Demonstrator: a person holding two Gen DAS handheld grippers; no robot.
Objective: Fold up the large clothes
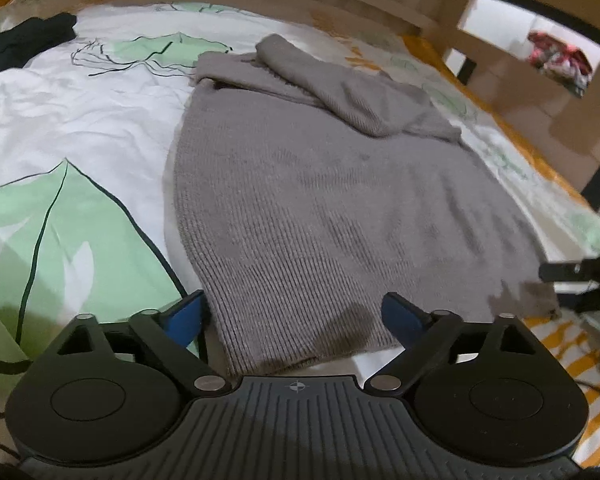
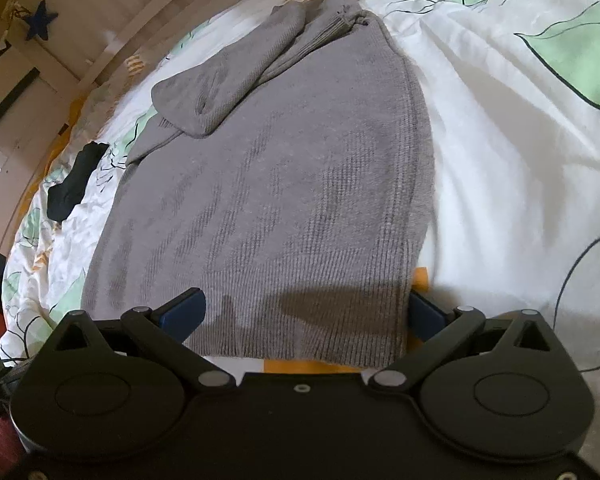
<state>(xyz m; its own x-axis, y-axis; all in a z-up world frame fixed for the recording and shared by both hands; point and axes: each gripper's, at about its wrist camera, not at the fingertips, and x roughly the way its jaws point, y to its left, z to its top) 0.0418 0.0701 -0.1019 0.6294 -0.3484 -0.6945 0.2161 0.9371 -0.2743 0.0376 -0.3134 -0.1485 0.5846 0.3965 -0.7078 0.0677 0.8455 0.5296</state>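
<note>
Left gripper (image 1: 296,316): blue-padded fingers (image 1: 186,314) spread wide apart, holding nothing, positioned over the near hem of the grey knit sweater (image 1: 320,200). Right gripper (image 2: 304,314): fingers (image 2: 184,312) likewise spread apart, straddling the near hem of the same sweater (image 2: 268,200); whether the pads touch the knit cannot be told.

The sweater lies flat on the bed (image 1: 80,120), body extending away from both grippers. Its sleeves (image 1: 332,84) are folded across the far end. The knit is ribbed with faint vertical patterning.

The bedcover is white with green leaf print. A dark garment (image 1: 24,44) lies at the far left. A wall cubby (image 1: 540,40) at far right contains colourful items, blurred.
</note>
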